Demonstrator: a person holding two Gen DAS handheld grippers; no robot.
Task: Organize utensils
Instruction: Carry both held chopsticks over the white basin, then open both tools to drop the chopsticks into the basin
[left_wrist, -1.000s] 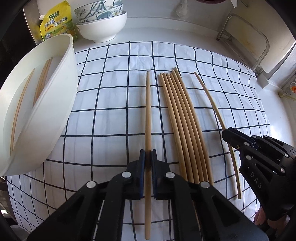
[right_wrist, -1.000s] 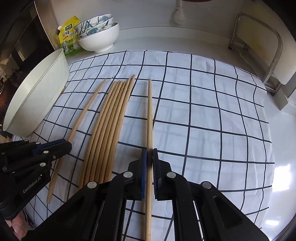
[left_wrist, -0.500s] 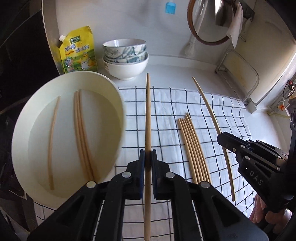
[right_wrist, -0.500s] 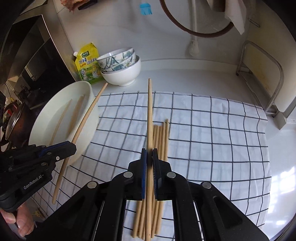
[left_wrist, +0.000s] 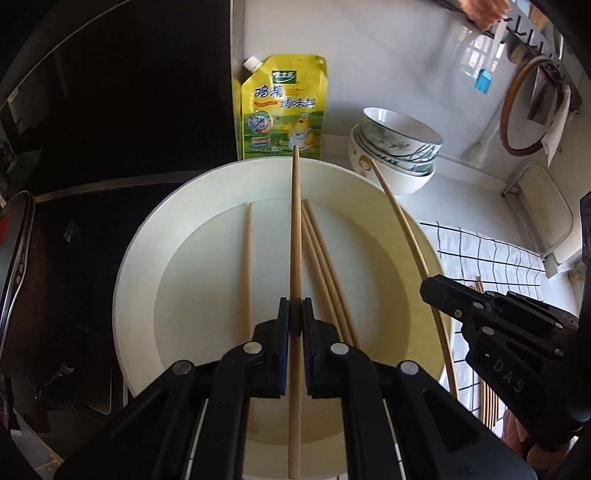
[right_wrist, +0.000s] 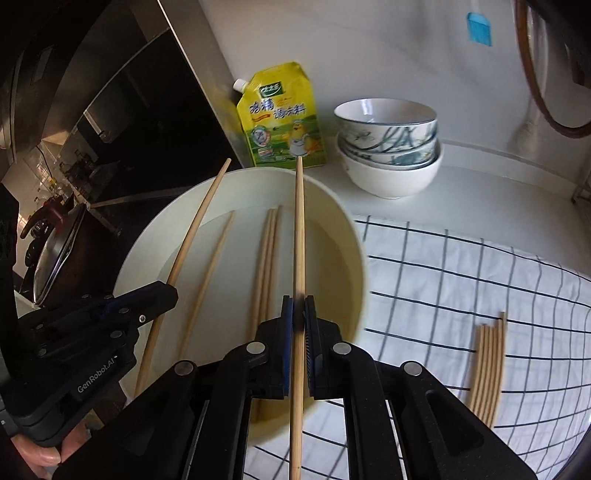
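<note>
Covering white counter (right_wrist: 480, 177), checked cloth (right_wrist: 461, 266), tiled wall (right_wrist: 369, 44)

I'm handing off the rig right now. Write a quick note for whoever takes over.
Left gripper: shut on one wooden chopstick, above the large white basin.
Right gripper: shut on another wooden chopstick, also above the basin.
Done: four loose chopsticks lie inside the basin.
Left: release both held ones, then fetch the bundle of chopsticks on the white checked cloth.
</note>
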